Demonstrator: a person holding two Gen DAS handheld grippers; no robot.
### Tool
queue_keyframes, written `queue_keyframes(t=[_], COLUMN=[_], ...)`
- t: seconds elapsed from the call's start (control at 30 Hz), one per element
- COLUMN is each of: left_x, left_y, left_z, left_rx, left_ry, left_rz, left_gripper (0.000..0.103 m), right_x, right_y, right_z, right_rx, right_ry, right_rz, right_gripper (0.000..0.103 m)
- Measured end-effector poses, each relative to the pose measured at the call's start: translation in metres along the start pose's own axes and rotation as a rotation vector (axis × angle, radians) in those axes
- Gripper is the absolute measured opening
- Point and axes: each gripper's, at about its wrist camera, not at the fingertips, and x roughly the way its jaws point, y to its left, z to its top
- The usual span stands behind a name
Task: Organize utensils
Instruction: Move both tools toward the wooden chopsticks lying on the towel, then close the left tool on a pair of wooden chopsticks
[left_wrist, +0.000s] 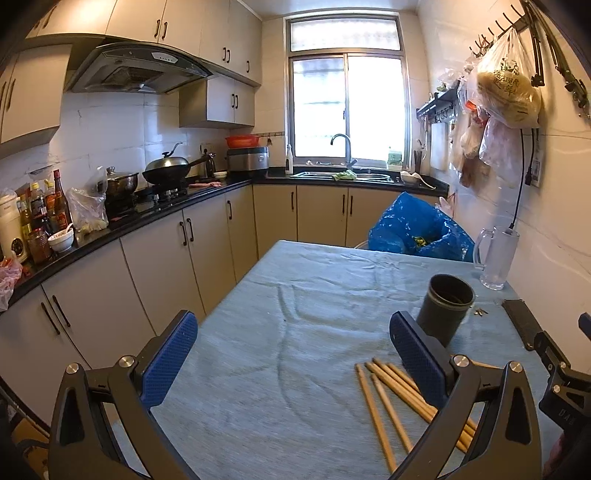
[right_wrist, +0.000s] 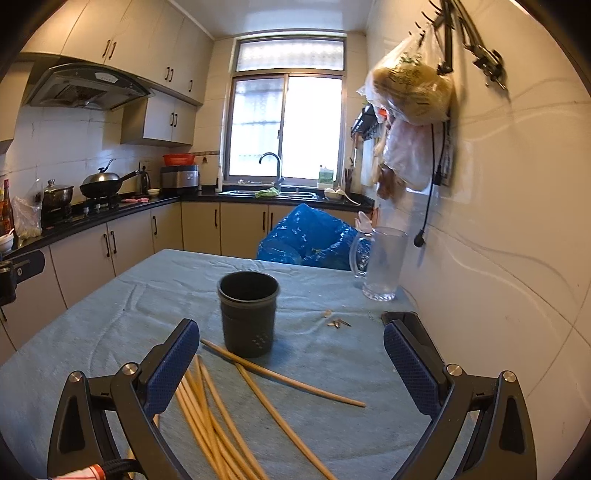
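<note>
Several wooden chopsticks (right_wrist: 229, 417) lie loose on the blue-grey tablecloth (right_wrist: 129, 306), fanned out in front of a dark round utensil holder (right_wrist: 248, 314) that stands upright and looks empty. My right gripper (right_wrist: 291, 354) is open above the chopsticks, just short of the holder. In the left wrist view the chopsticks (left_wrist: 391, 402) lie at the lower right, partly behind my right finger, and the holder (left_wrist: 445, 308) stands behind it. My left gripper (left_wrist: 293, 354) is open and empty over bare cloth (left_wrist: 277, 314), left of the chopsticks.
A clear glass mug (right_wrist: 380, 264) stands at the table's far right by the wall. A blue plastic bag (right_wrist: 310, 236) sits beyond the far edge. A black flat object (left_wrist: 522, 323) lies at the right edge. Small scraps (right_wrist: 338, 323) lie on the cloth. Kitchen counters run along the left.
</note>
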Motion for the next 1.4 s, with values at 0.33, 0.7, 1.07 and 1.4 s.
queue_keyframes(t=[0.33, 0.7, 1.07, 1.4], left_x=[0.005, 0.022, 0.065, 0.109], left_y=[-0.035, -0.053, -0.044, -0.059], left_z=[-0.009, -0.03, -0.055, -0.077], left_rx=[0.001, 0.021, -0.047, -0.007], left_ry=[0.104, 0.246, 0.437, 0.549], left_rz=[-0.016, -0.028, -0.105, -0.171], left_gripper=[0.103, 0.103, 0.103, 0.073], right_x=[-0.003, 0.008, 0.037, 0.12], right_y=[-0.022, -0.045, -0.052, -0.069], right_z=[-0.015, -0.029, -0.036, -0.038], right_rx=[-0.022, 0.022, 0.012, 0.056], right_ry=[0.048, 0.133, 0.25, 0.471], right_rz=[0.022, 0.037, 0.124, 0.246], right_gripper=[0.102, 0.102, 0.102, 0.099])
